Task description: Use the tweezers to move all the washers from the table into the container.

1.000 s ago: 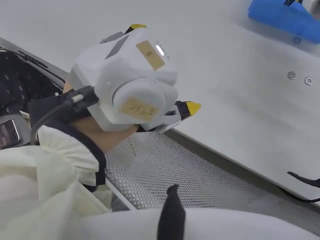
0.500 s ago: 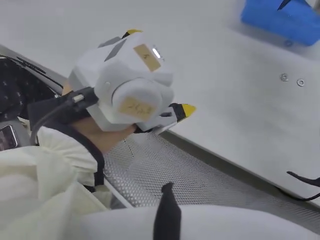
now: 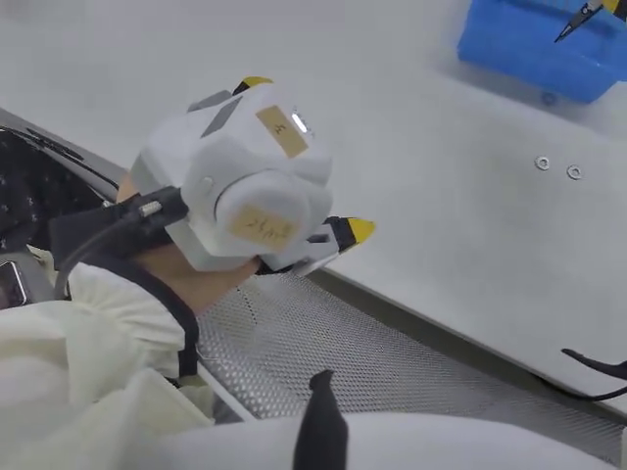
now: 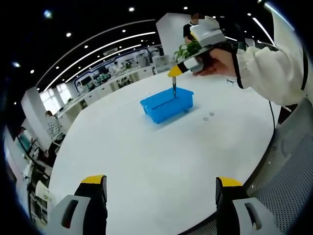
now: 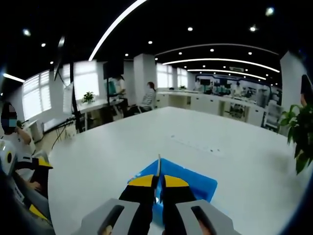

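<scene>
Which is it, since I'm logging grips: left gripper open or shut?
Open: on the left gripper the jaws stand wide apart above the table, nothing between them.

Blue container [image 3: 509, 59], white table [image 3: 421, 166], silver washers [image 3: 542, 163]

Open-plan hall: broad white table [image 5: 112, 147], perforated metal ledge [image 3: 343, 343] along its near edge, bright windows [image 5: 85, 78] on one wall, white column [image 5: 145, 73], curved ceiling light strips [image 5: 115, 24], potted plant [image 5: 299, 134].
</scene>
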The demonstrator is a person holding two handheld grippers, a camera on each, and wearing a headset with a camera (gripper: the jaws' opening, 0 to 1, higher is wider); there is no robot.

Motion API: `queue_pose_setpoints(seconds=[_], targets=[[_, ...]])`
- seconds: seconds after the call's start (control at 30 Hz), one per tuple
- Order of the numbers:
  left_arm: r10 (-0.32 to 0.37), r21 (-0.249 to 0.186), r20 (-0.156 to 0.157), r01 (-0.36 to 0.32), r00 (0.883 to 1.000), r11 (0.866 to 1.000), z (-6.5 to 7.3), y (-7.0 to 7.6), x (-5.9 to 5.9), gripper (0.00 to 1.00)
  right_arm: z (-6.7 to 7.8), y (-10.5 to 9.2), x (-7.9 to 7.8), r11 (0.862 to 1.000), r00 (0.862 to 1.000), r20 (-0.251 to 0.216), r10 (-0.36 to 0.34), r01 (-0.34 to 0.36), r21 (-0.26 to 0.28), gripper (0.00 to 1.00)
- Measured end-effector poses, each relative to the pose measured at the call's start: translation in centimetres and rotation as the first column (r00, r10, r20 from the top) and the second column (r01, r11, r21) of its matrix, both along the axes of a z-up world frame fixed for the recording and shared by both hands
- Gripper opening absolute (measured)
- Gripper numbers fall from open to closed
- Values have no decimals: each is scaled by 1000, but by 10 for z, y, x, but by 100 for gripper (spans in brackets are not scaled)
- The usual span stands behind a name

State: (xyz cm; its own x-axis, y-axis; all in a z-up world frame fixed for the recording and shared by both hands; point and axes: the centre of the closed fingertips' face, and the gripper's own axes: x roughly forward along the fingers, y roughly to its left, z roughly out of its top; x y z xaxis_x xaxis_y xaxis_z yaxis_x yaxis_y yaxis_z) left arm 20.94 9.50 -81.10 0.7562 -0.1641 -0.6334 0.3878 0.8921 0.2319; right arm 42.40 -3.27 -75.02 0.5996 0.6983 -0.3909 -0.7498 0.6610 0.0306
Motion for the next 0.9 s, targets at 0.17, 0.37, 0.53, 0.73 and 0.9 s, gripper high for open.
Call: queue_pose_setpoints(seconds=[0.17, 0.37, 0.53, 0.73, 0.9], targets=[[1, 1, -1, -1, 1000, 1000, -1, 1, 0, 94, -2, -4, -8, 1000, 1000, 5, 3, -3, -17, 2], [1, 5, -1, -1, 1000, 1000, -1, 1, 0, 94, -7, -11, -11, 999, 999, -5, -32, 32, -1, 2], [4, 5, -3, -4, 1000, 1000, -1, 2, 0, 94, -19, -15, -14, 999, 999, -19, -49, 49, -12, 2], [4, 8, -4, -4, 1000, 1000, -2, 3, 0, 93, -35, -18, -15, 998, 997, -45, -68, 68, -10, 2], [7, 10, -5, -7, 1000, 1000, -2, 4, 1, 93, -44, -18, -12, 996, 994, -65, -87, 87, -2, 2]])
